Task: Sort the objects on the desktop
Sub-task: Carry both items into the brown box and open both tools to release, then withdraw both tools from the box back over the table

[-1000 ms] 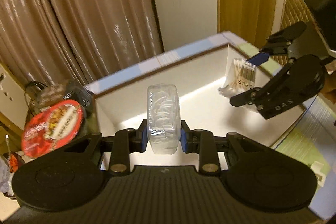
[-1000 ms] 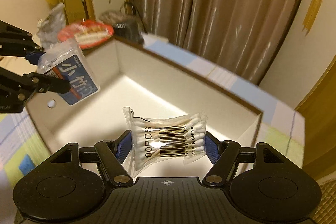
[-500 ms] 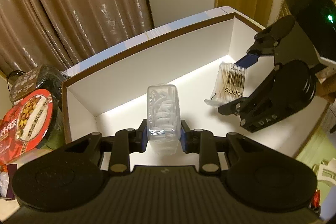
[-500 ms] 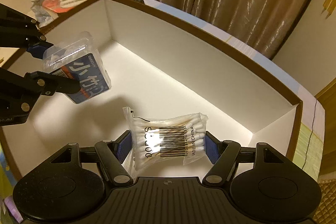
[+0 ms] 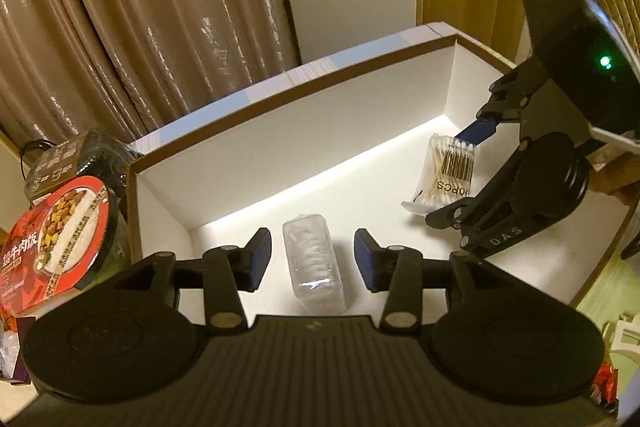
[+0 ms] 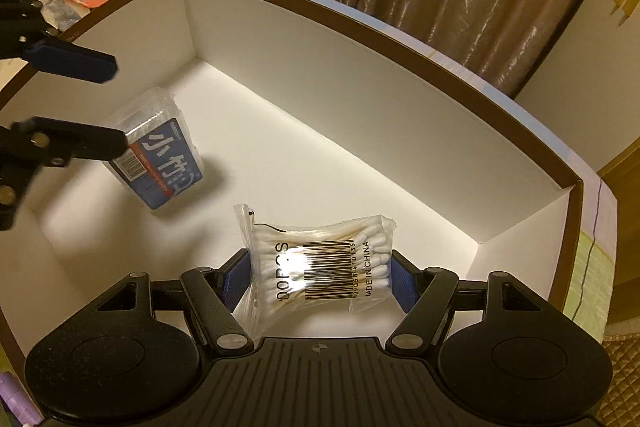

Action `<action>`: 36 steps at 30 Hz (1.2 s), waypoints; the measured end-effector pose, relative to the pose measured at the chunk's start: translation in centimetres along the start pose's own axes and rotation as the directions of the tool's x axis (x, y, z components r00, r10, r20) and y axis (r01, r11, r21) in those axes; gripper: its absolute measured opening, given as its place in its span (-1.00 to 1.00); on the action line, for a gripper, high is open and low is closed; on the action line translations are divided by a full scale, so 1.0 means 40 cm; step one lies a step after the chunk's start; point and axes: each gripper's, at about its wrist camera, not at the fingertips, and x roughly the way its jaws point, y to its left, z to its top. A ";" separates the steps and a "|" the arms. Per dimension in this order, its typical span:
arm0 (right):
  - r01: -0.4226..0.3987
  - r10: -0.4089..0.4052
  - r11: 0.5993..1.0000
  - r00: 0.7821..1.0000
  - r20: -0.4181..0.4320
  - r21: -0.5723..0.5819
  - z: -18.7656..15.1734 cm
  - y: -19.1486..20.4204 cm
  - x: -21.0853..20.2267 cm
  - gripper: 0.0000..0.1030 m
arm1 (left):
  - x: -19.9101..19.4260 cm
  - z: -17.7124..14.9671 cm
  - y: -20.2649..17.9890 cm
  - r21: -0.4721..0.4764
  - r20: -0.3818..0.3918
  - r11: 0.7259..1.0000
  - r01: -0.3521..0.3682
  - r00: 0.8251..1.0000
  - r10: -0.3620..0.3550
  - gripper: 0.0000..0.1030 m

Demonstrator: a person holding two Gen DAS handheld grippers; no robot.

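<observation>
Between my left gripper's (image 5: pixel 313 259) wide-spread pads the clear plastic case (image 5: pixel 314 263) lies free on the white box's (image 5: pixel 312 131) floor, touching neither. My right gripper (image 6: pixel 320 277) is clamped on the cotton swab bag (image 6: pixel 320 263) (low over the floor, ahead and right). I judge placing is in hand: the right needs opening.

A clear rectangular plastic case with a blue label (image 6: pixel 158 151) lies inside the white brown-rimmed cardboard box (image 6: pixel 320 75), near its left end; a clear bag of cotton swabs (image 6: pixel 320 259) sits towards its right end.
</observation>
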 end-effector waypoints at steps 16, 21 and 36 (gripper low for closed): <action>0.055 -0.052 0.997 0.996 0.066 -0.048 0.016 0.031 -0.026 0.99 | -0.081 -0.025 0.015 -0.047 0.039 0.999 -0.026 0.999 0.028 -0.11; 0.057 -0.052 0.997 0.994 0.094 -0.051 0.015 0.043 -0.069 0.99 | -0.116 -0.030 0.018 -0.064 0.051 0.997 -0.037 0.998 0.040 -0.11; 0.052 -0.037 0.997 0.970 0.241 -0.059 -0.009 0.118 -0.263 0.99 | -0.268 -0.107 -0.001 -0.125 0.086 0.989 -0.075 0.993 0.086 -0.02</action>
